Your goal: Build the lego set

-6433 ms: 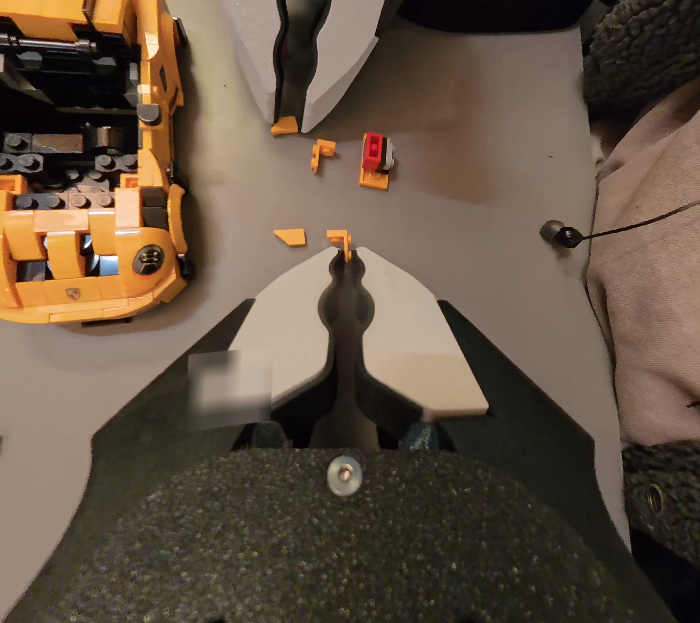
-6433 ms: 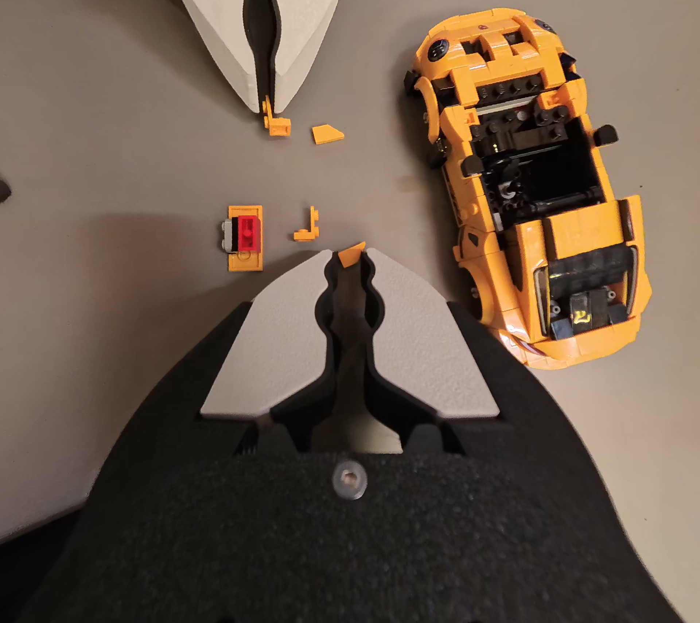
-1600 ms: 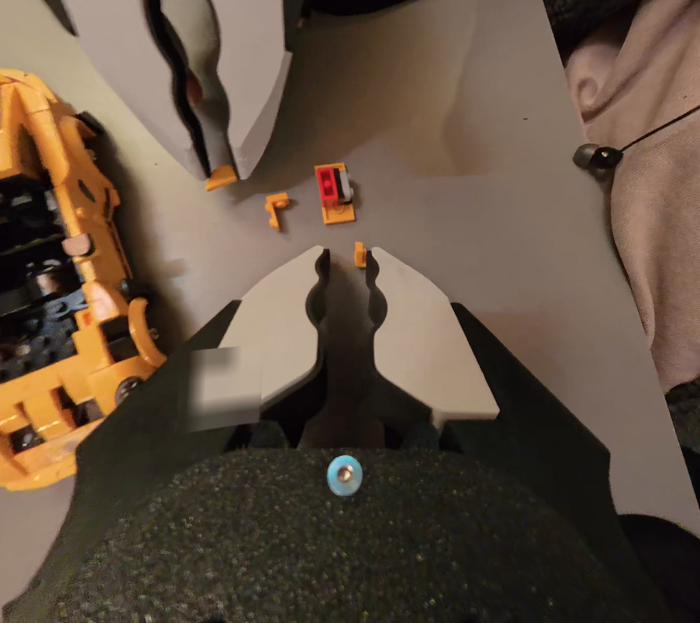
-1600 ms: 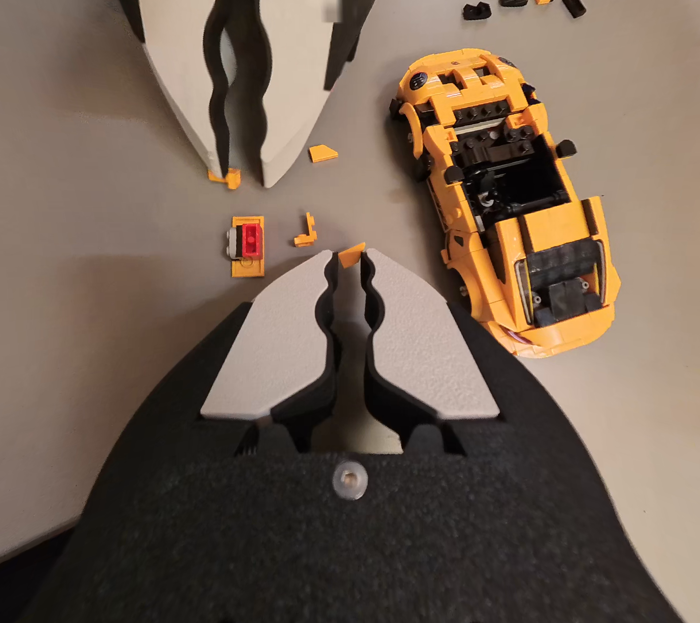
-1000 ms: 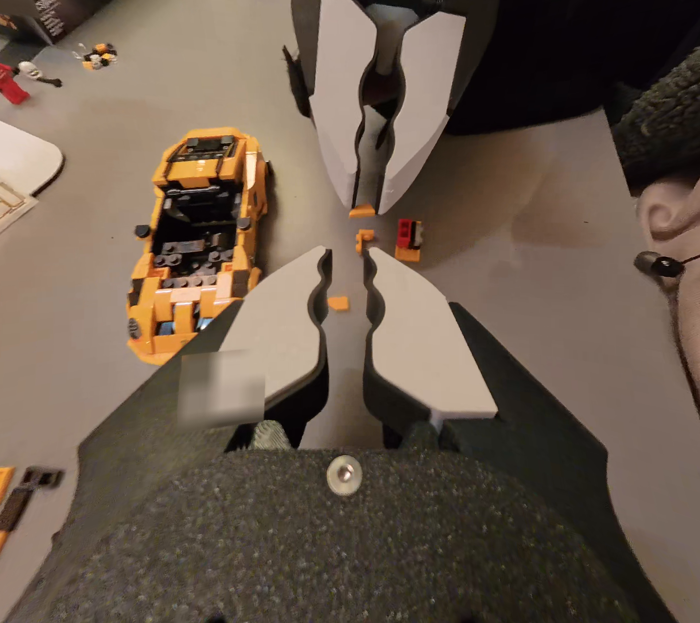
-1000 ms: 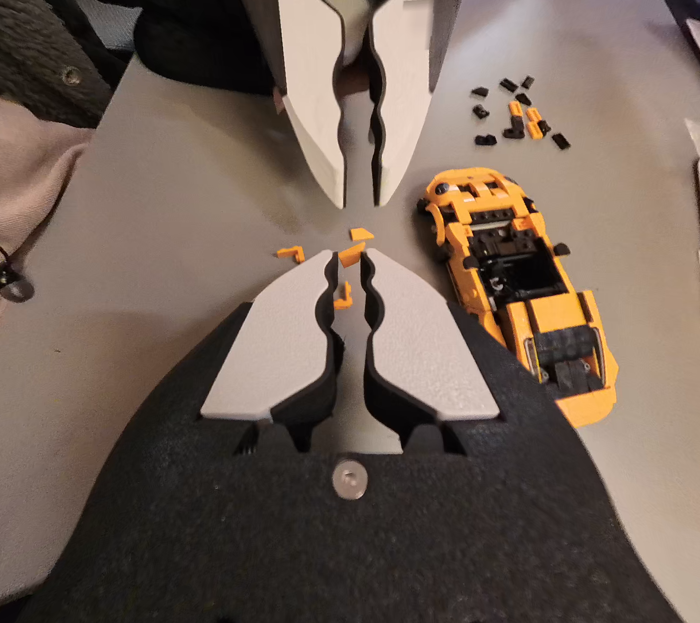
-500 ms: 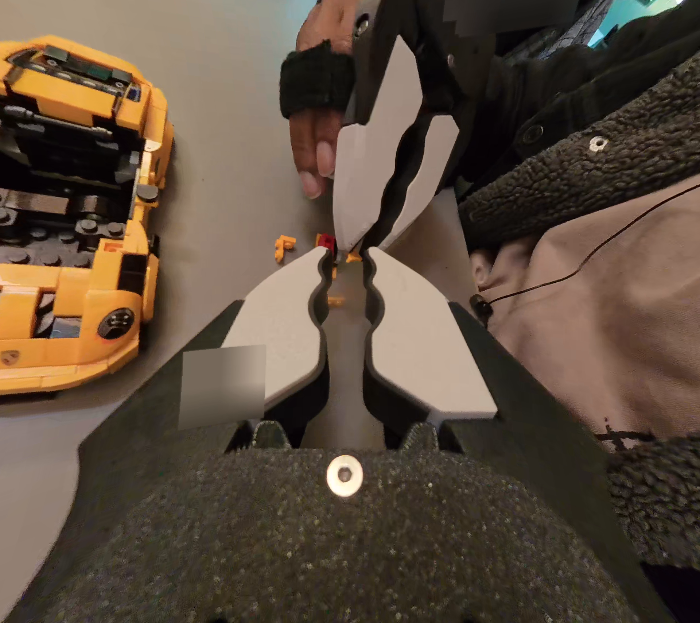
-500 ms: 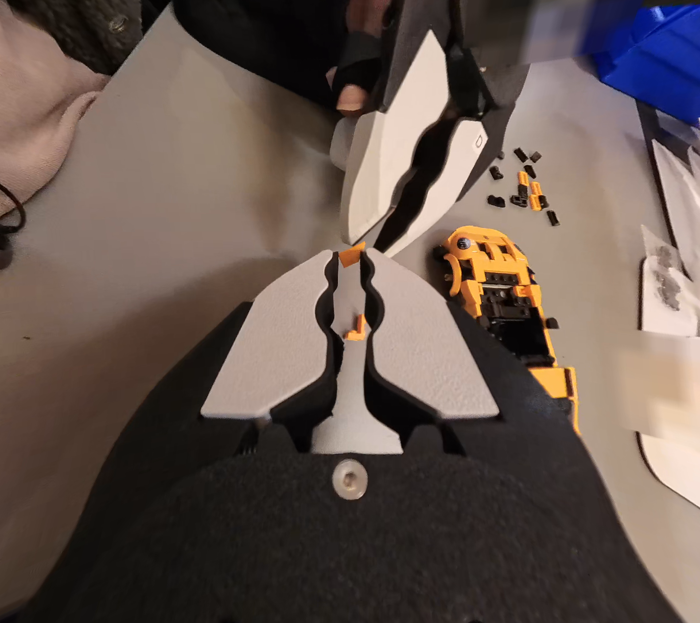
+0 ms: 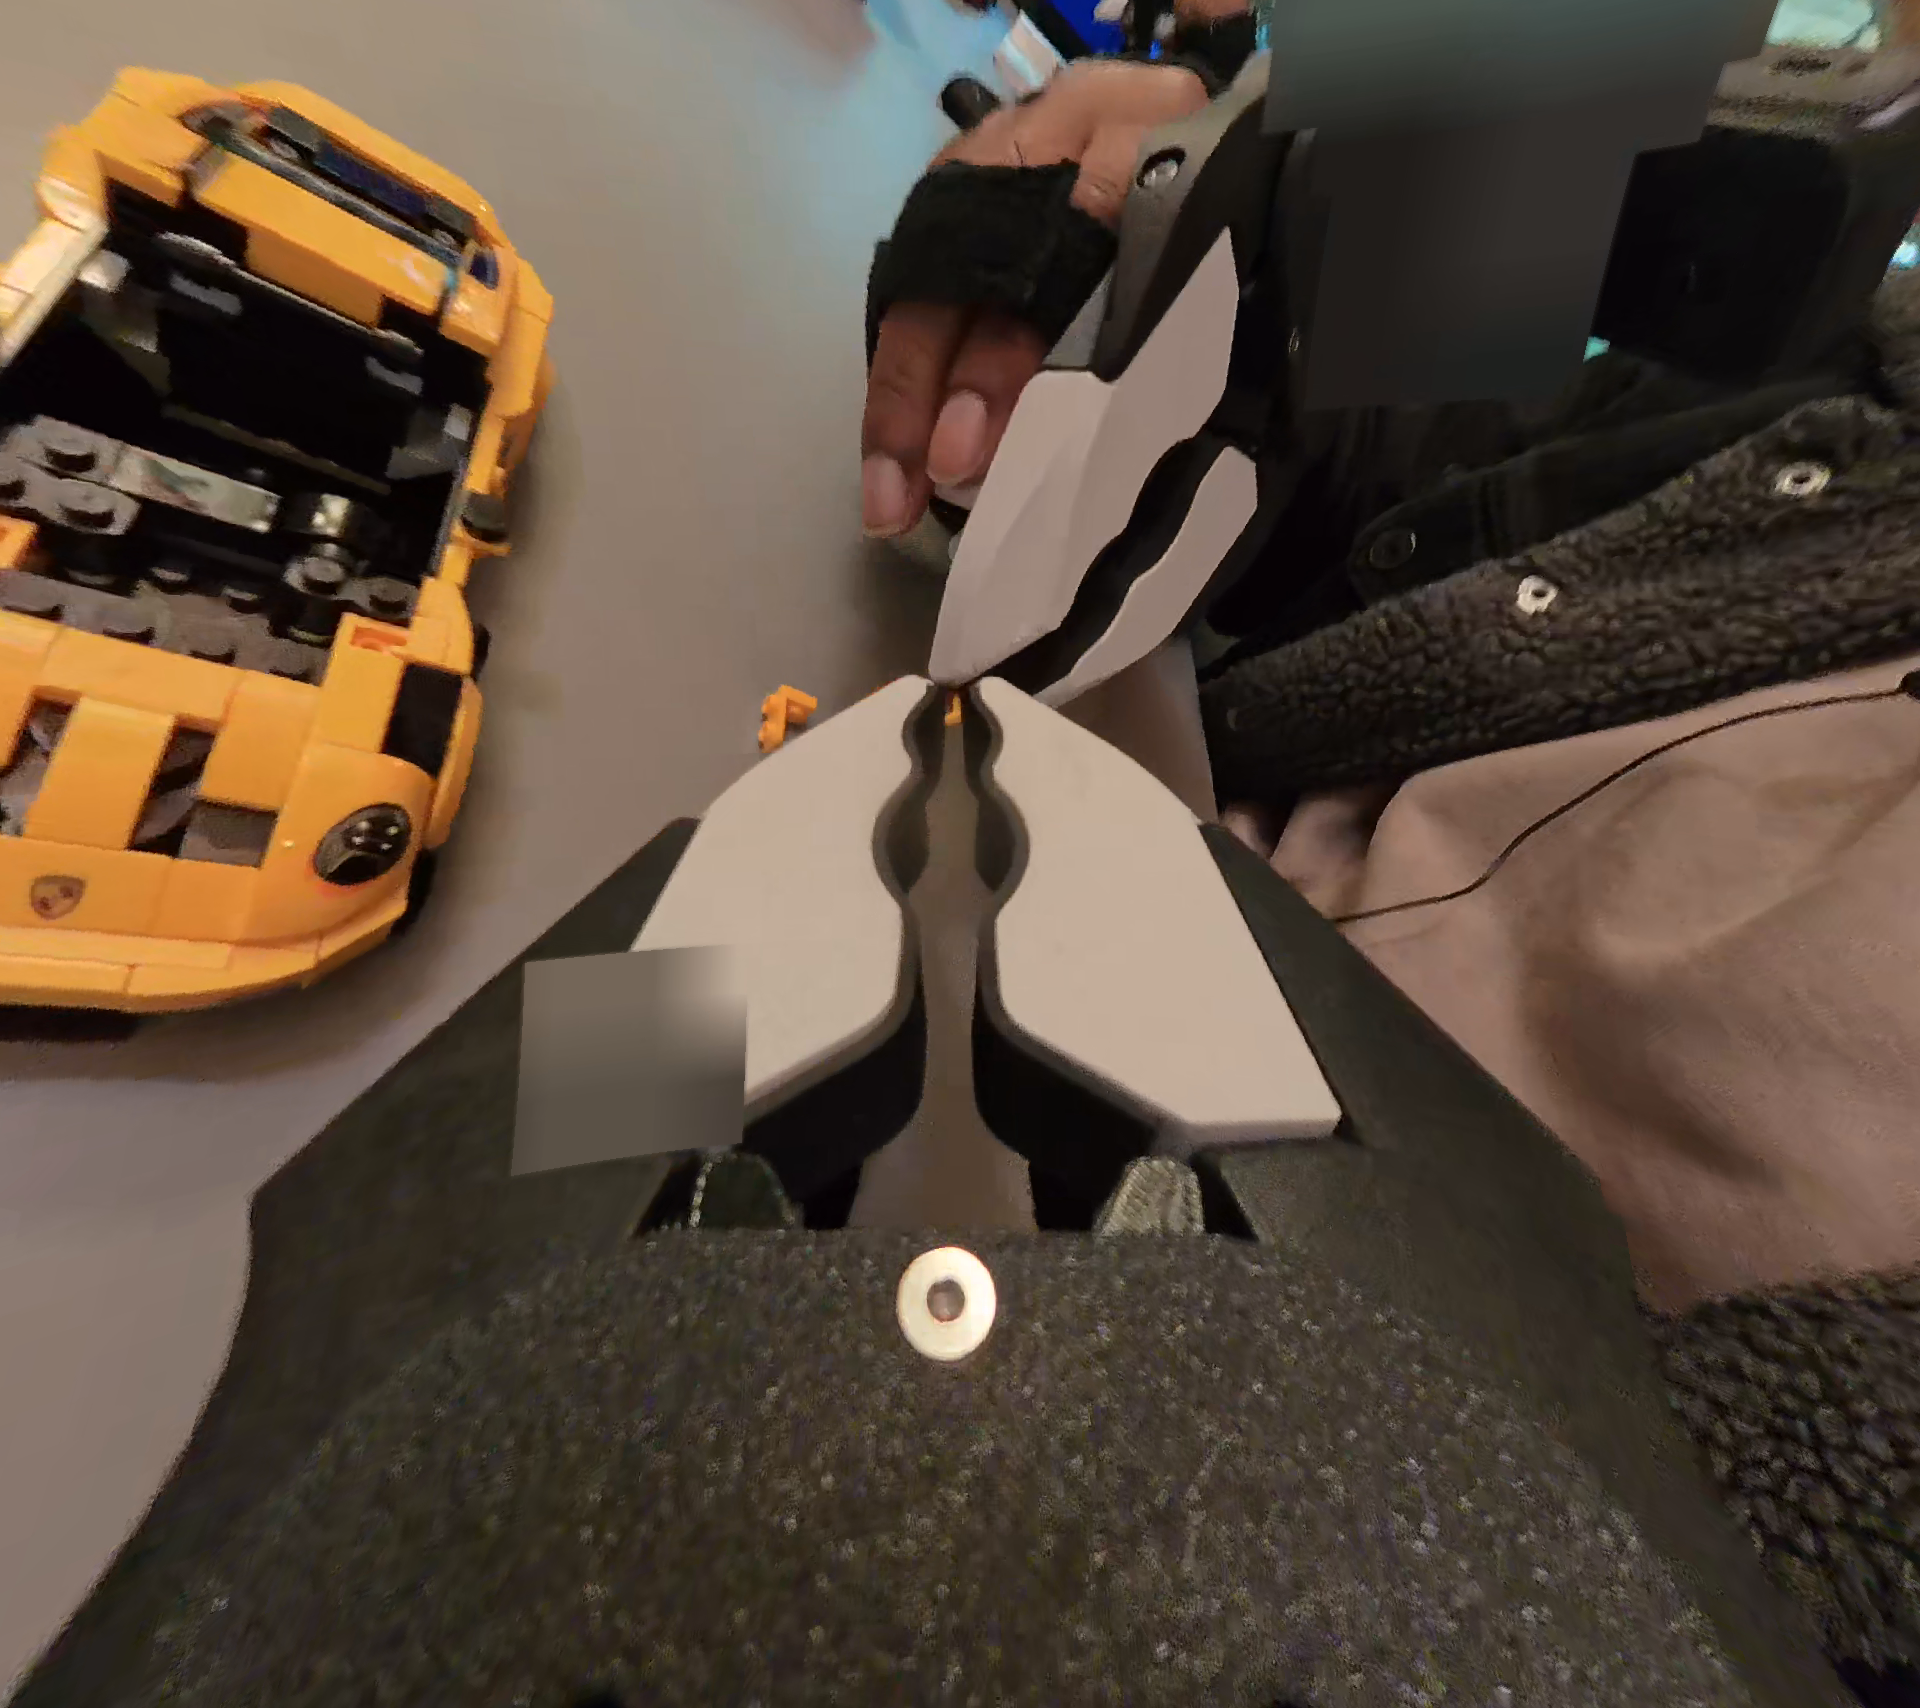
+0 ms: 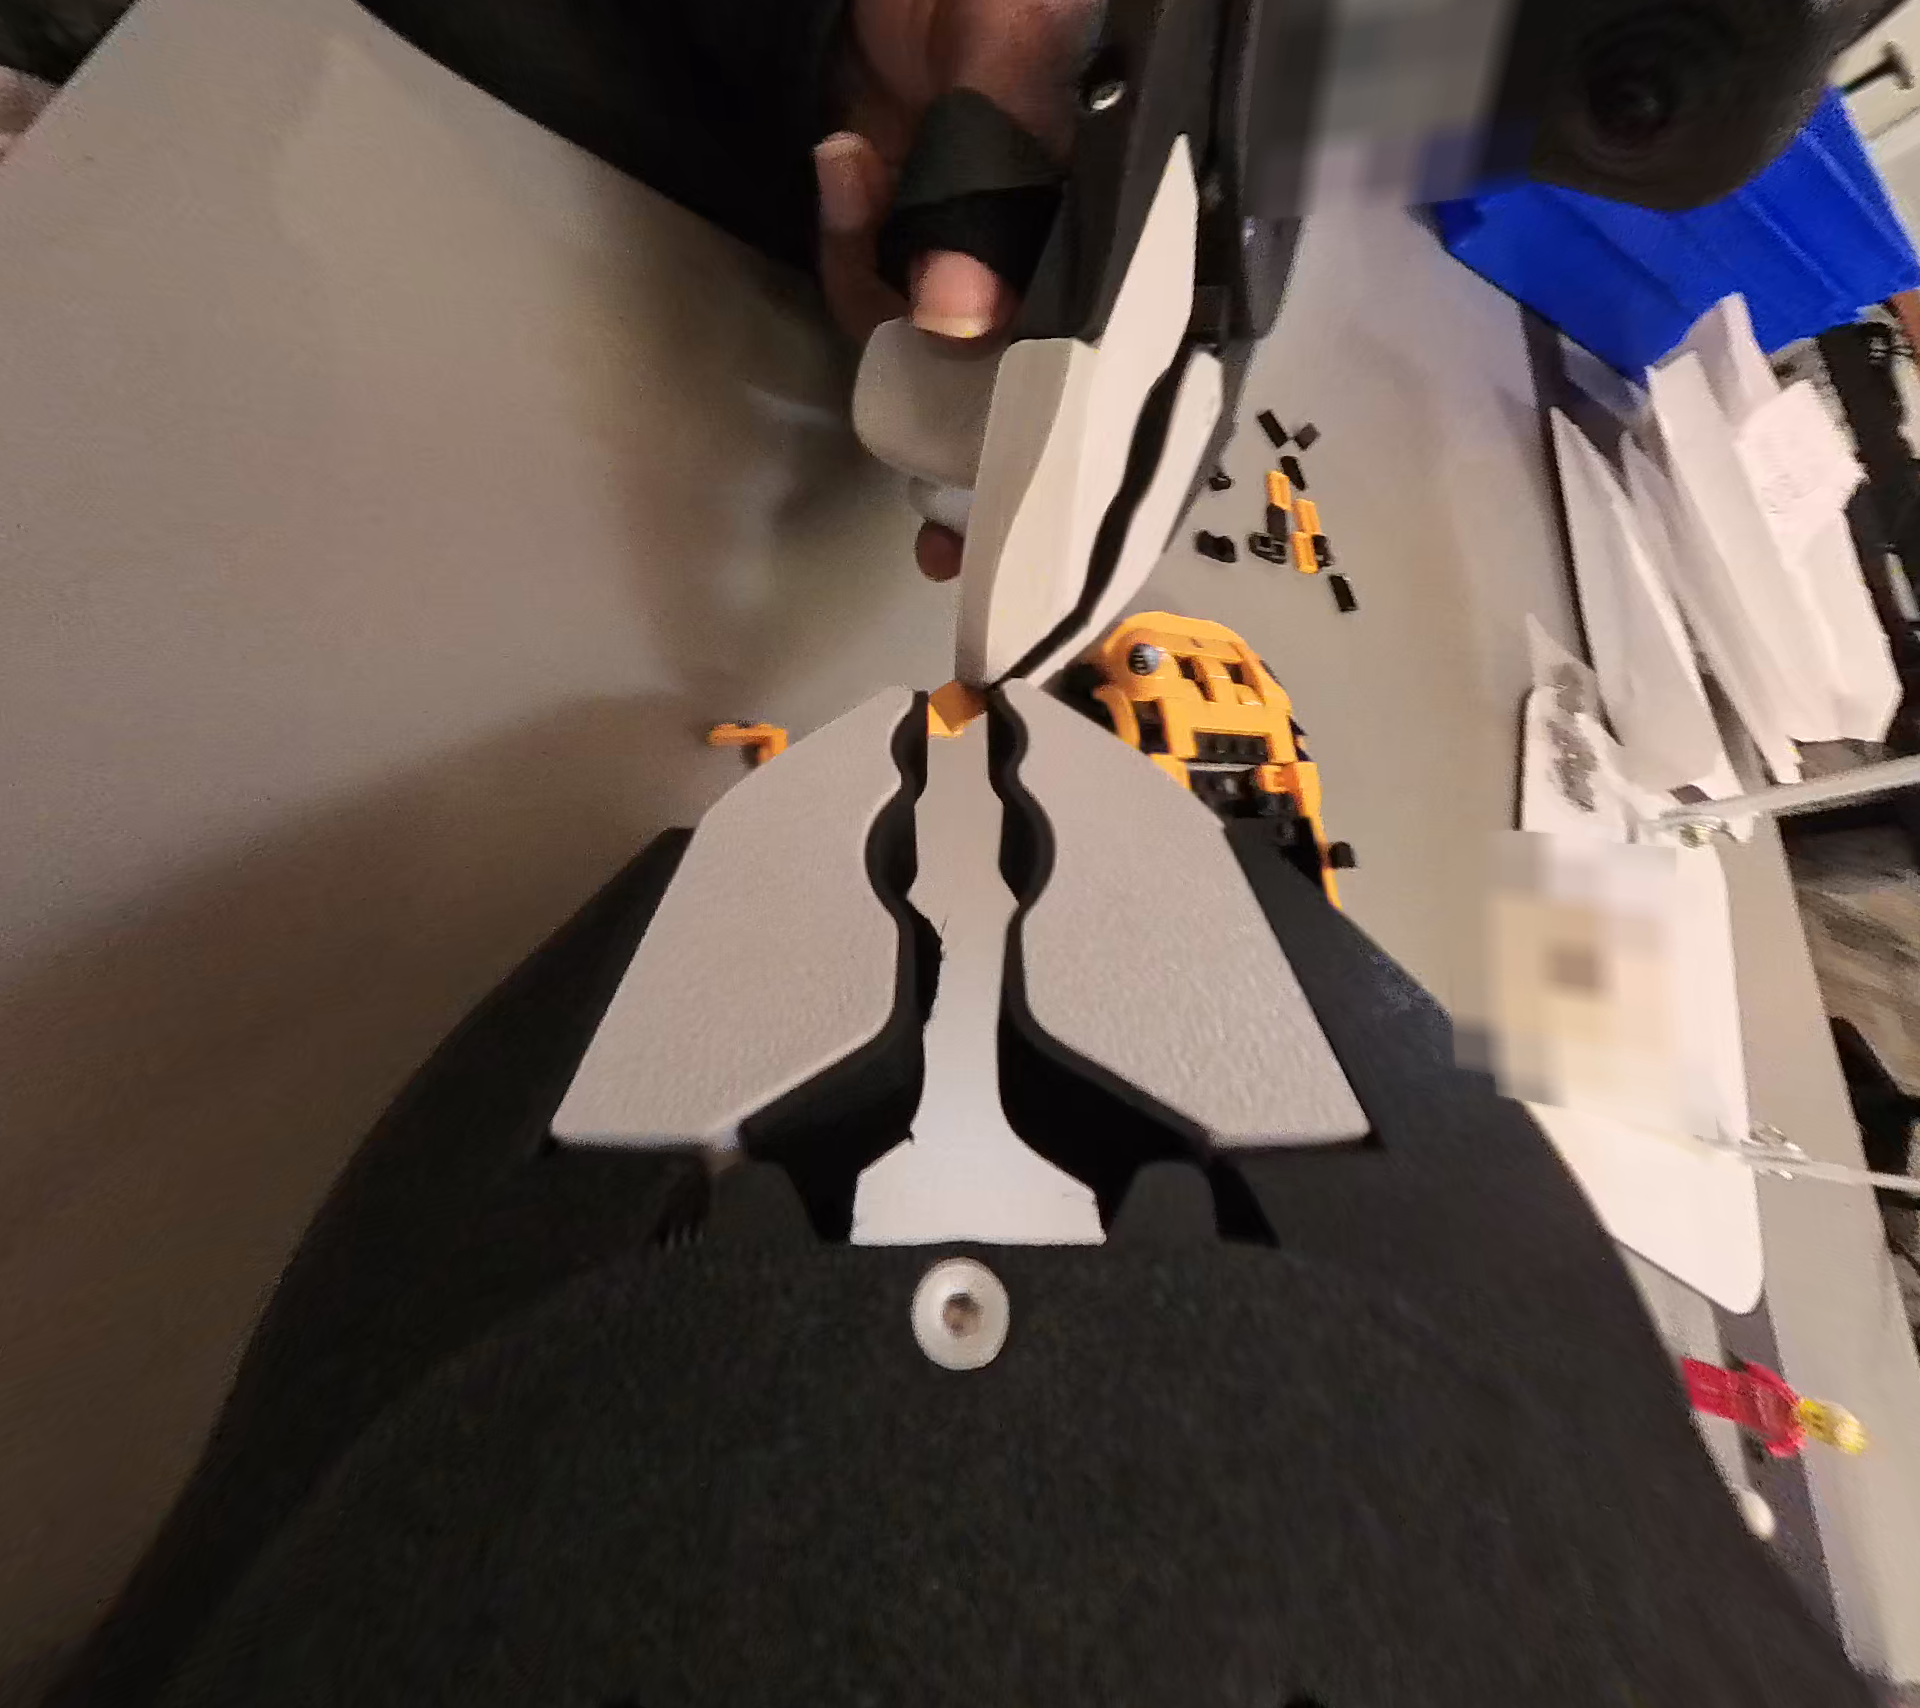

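Observation:
My right gripper [image 10: 956, 716] is shut on a small orange lego piece [image 10: 954, 709], held above the grey table [image 10: 416, 515]. My left gripper [image 9: 948, 704] is nearly closed, and the same orange piece [image 9: 951, 709] shows between its tips. The two grippers meet tip to tip. The left gripper [image 10: 982, 673] comes down from above in the right wrist view, and the right gripper [image 9: 961, 671] does so in the left wrist view. The partly built orange car [image 9: 239, 598] stands to the left and also shows in the right wrist view [image 10: 1205, 713].
An orange bracket [image 10: 746, 736] lies on the table beside the tips, also in the left wrist view [image 9: 784, 713]. Loose black and orange pieces [image 10: 1288, 515] lie beyond the car. White paper bags [image 10: 1714, 578], a red minifigure [image 10: 1756, 1419] and blue bins [image 10: 1662, 256] are at the right. The tips of both grippers are at nearly the same place. From either gripper's tips it is about 6 centimeters to the orange bracket [image 10: 746, 736].
Both grippers rose off the table and tilted toward each other. The left gripper dropped its bracket, opened, then closed its tips at the orange piece that the right gripper kept holding.

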A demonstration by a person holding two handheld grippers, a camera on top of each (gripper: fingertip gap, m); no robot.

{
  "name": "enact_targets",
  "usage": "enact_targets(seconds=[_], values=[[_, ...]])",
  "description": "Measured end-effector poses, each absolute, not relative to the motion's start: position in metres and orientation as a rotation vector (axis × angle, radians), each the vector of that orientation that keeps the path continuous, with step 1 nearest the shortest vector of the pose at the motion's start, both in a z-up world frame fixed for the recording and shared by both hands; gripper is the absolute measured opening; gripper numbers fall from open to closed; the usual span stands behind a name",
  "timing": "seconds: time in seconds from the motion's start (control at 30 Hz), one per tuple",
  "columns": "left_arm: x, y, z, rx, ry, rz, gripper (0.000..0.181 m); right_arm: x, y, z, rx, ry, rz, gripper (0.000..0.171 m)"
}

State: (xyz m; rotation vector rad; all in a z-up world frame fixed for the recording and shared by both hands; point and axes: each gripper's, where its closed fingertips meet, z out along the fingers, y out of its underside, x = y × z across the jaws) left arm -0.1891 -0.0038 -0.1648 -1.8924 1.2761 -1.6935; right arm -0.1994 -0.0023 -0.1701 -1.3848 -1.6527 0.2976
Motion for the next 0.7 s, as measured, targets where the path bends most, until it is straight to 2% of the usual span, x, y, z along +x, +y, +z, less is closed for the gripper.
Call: enact_targets(seconds=[0.03,0.3,0.7], values=[[-0.189,0.0,-0.162,-1.888,1.232,-1.712,0.003,-0.199,0.001,-0.167,-1.386,-1.628,0.285,0.01],[-0.189,0.026,-0.137,-1.813,0.92,-1.796,0.003,-0.194,0.023,-0.148,-1.411,-1.446,0.238,0.014],[-0.189,0.028,-0.131,-1.778,0.859,-1.817,0.003,-0.195,0.029,-0.137,-1.416,-1.352,0.274,0.007]])
